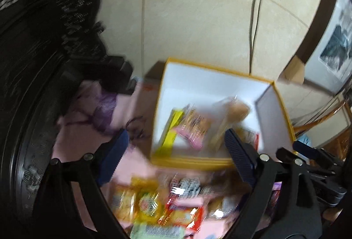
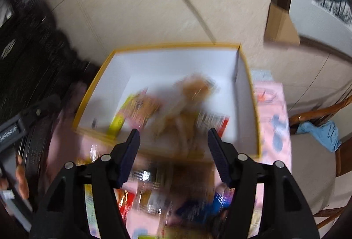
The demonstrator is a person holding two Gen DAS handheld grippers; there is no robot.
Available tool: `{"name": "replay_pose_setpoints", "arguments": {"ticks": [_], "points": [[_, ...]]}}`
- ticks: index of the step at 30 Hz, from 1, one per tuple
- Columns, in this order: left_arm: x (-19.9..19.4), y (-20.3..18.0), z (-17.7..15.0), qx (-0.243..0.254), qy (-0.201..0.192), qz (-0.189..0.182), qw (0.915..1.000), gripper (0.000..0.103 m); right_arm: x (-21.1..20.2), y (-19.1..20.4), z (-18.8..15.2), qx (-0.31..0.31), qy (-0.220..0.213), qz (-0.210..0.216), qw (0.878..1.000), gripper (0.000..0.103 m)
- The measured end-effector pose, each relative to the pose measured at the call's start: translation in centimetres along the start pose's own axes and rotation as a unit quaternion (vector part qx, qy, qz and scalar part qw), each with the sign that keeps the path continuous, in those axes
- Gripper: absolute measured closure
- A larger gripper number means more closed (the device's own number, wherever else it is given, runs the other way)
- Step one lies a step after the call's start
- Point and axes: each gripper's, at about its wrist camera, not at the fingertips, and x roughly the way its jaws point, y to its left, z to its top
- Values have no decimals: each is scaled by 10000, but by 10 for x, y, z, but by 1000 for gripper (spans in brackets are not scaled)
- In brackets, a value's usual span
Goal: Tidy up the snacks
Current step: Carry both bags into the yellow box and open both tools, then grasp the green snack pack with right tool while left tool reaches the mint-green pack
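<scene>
We're looking down both grippers at once, and everything turns on the heap of loose snacks (image 1: 167, 201) on the pink cloth (image 1: 70, 146), lying nearer to us than the box (image 1: 211, 82) with its yellow rim. In the left wrist view the pile sits directly under and just near of the left gripper (image 1: 173, 164), so the next packet is a short drop down and back toward us, not forward into the box. The packets are smeared by blur, so we can't call any one packet's long axis. The left gripper's jaws stand spread wide and empty, with only cloth and wrappers seen through the gap. Over in the right wrist view, the right gripper (image 2: 173, 155) hangs over the near wall of the box (image 2: 176, 58), jaws parted about halfway and pinching nothing; blurred packets lie in the box (image 2: 136, 106) beyond its tips and more of the pile (image 2: 154, 195) below them. We judge the left the better placed for the pile's left side, the right for its right. A few snacks are already boxed; most are not.
</scene>
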Motion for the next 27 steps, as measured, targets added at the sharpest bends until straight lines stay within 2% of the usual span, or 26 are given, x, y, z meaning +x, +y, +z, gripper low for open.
{"name": "replay_pose_setpoints", "arguments": {"ticks": [2, 7, 9, 11, 14, 17, 20, 22, 24, 26, 27], "points": [[-8, 5, -36, 63, 132, 103, 9998, 13, -3, 1, -39, -3, 301, 98, 9995, 34], [-24, 13, -130, 74, 507, 76, 9987, 13, 6, 0, -147, 318, 1251, 184, 9915, 33], [-29, 11, -162, 358, 644, 18, 9973, 13, 14, 0, -188, 520, 1590, 158, 9858, 33], [-33, 10, -183, 604, 746, 43, 9954, 13, 17, 1, -207, 580, 1615, 10, 9852, 33], [-38, 16, -200, 697, 890, 48, 9936, 13, 24, 8, -222, 628, 1615, 49, 9849, 33], [-44, 26, -204, 653, 918, 129, 9935, 13, 31, 13, -223, 654, 1614, 131, 9846, 33], [-53, 33, -203, 557, 833, 163, 9948, 13, 35, 18, -226, 692, 1558, 101, 9853, 26], [-57, 35, -203, 548, 795, 180, 9952, 13, 40, 28, -229, 501, 1513, -68, 9872, 21], [-59, 36, -202, 550, 781, 189, 9952, 13, 43, 44, -233, 167, 1397, -348, 9894, 20], [-58, 38, -202, 584, 784, 190, 9950, 13, 46, 56, -242, -87, 1285, -649, 9895, 24], [-57, 37, -202, 599, 793, 173, 9949, 13, 46, 62, -245, -238, 1165, -835, 9894, 32]]}}
